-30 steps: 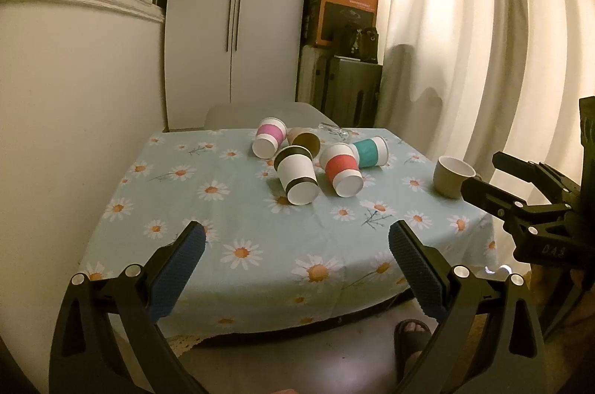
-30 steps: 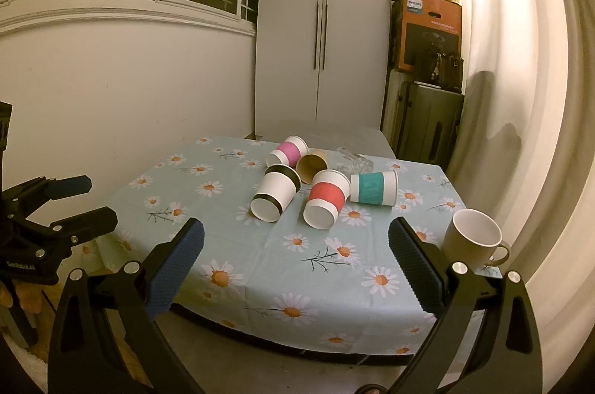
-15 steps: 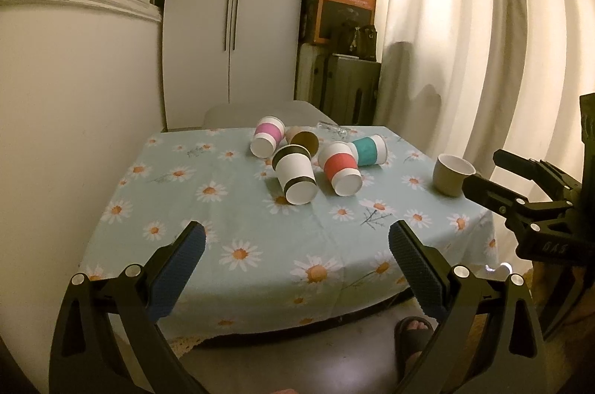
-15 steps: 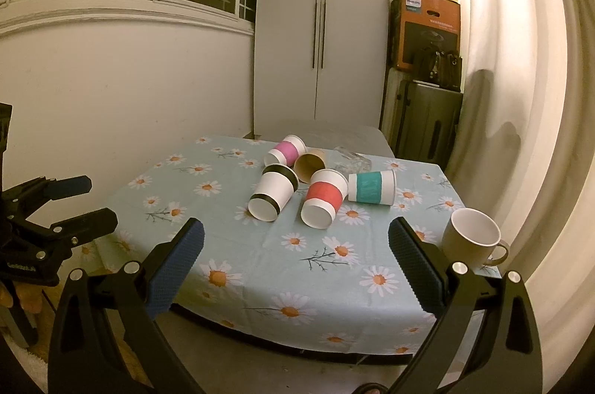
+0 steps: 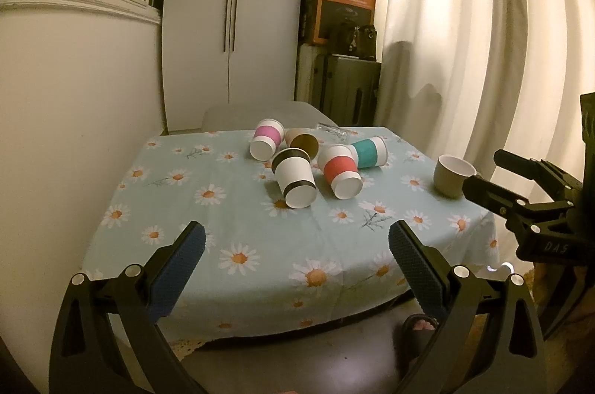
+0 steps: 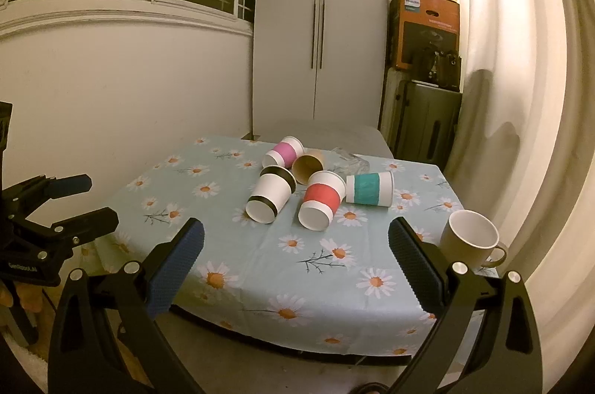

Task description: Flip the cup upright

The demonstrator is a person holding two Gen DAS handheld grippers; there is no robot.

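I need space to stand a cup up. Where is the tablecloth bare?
Bare: the near strip of tablecloth before the black-banded cup and red cup, and the left side. Crowded: the centre cluster; the mug takes the right corner.

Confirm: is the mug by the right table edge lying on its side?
No, the mug stands upright with its opening facing up, unlike the red-banded paper cup lying on its side.

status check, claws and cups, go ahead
Left claw and right claw open, empty, short of the table. Paper cups all on their sides, clustered. Mug upright at right edge, nothing blocking.
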